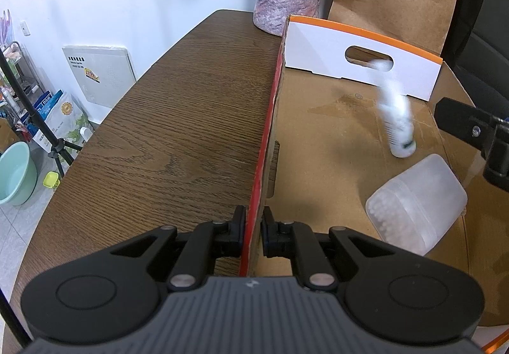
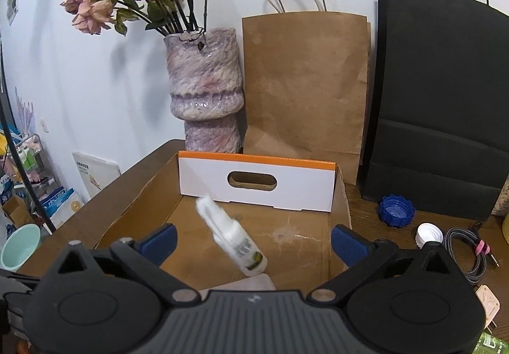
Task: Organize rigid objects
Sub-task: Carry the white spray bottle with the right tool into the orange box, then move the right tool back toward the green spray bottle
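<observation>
Jaws of the right gripper (image 2: 253, 242) stood wide apart with nothing pressed between the blue pads, and the small white bottle (image 2: 233, 234) sat in the gap ahead of them, inside the cardboard box (image 2: 136, 210). In the right wrist view the bottle was smeared by blur and leaned, its base low at about five o'clock and its capped end up toward eleven o'clock; whether it was tipping, falling or only blurred could not be told. Its long axis ran obliquely across the line of the fingers, not along it.

Seen from the left wrist, the same bottle (image 1: 396, 112) lay toward two o'clock, well apart from the left gripper (image 1: 254, 226), whose jaws were closed on the box's red-edged side wall (image 1: 265, 137) and looked to be steadying it. A frosted plastic container (image 1: 416, 204) lay on the box floor just beside the bottle's base, at about four o'clock from it.

By this judgement the right hand was much the nearer to the bottle, so any regrasp would fall to it, and the jaws would need turning to meet the slanted body squarely. More loose items, a blue cap (image 2: 397, 211) and a white cap (image 2: 429, 234), waited on the table (image 1: 178, 118) at three o'clock outside the box.
</observation>
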`<state>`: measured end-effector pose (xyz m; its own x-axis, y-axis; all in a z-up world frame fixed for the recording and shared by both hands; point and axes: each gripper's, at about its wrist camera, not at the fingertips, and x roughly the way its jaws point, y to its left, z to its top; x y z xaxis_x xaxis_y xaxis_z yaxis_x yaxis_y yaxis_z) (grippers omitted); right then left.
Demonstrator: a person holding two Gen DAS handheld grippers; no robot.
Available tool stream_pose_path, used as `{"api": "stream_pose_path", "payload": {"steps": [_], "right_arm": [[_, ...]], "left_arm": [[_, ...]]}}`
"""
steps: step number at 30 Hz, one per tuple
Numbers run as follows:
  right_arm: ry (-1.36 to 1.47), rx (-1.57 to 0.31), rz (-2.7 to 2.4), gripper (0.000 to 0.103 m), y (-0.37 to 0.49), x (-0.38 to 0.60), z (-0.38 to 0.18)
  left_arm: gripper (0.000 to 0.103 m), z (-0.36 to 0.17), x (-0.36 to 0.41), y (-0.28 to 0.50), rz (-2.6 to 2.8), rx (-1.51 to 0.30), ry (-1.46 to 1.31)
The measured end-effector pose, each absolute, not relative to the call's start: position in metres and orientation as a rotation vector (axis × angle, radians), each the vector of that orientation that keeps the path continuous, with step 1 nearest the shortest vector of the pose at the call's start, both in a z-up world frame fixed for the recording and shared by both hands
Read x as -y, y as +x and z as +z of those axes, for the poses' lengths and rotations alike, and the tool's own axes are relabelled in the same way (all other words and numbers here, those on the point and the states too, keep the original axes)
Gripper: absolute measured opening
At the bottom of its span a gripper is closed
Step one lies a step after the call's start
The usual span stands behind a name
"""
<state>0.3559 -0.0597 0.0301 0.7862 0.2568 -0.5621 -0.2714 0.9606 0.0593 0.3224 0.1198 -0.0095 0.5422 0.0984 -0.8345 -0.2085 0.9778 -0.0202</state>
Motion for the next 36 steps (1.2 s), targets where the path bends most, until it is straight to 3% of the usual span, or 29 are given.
{"api": "stream_pose_path", "payload": {"steps": [24,36], "right_arm": [[-0.043,-0.619,0.29,0.103,0.343,0.07,0.035],[-0.027,-0.633,0.206,0.103,0.315,0.12,0.034]], "left_arm": [[0.011,-0.01,-0.12,0.323,0.182,-0.982,-0.123],[0.011,-0.01,-0.119,0.322,0.183,-0.982,-0.122]]}}
